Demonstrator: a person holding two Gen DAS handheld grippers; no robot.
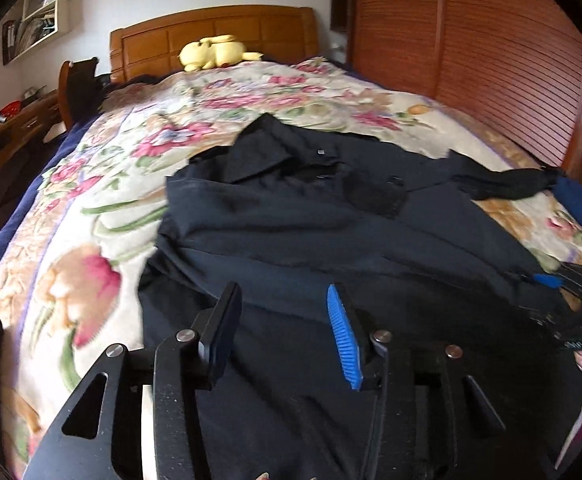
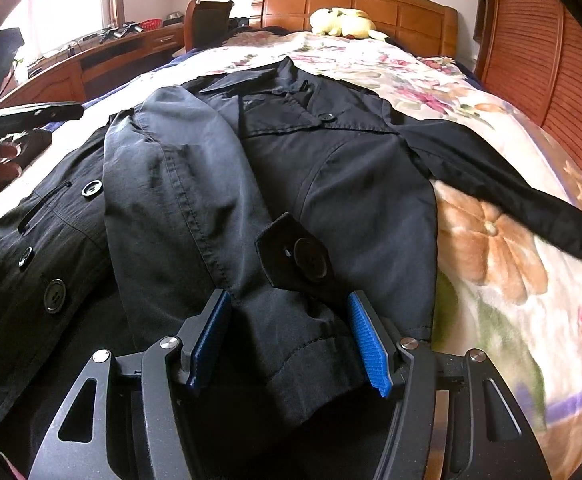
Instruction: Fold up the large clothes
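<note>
Your left tongs (image 1: 287, 336) stood released above the dark coat (image 1: 331, 232), nothing between the jaws. Your right tongs (image 2: 291, 340) straddled the cuff (image 2: 291, 344) of the folded-over sleeve, with the blue ribbed pads (image 2: 371, 348) on either side of it; whether they actually pressed the cloth I could not tell, since the cuff looked slack between them.

You had one sleeve (image 2: 179, 184) laid across the coat's front, cuff toward you, so the first fold looked done. The other sleeve (image 2: 511, 196) still trailed out flat over the bed (image 2: 491, 240), and the body had not been doubled, so most of the folding remained.

The coat was thin, matte woven cloth, finely creased, with stitched seams, broad lapels, large round black buttons (image 2: 54, 295) and a pointed cuff tab (image 2: 287, 256). Under it lay a plush floral blanket (image 1: 91, 216), soft and deep-piled.
</note>
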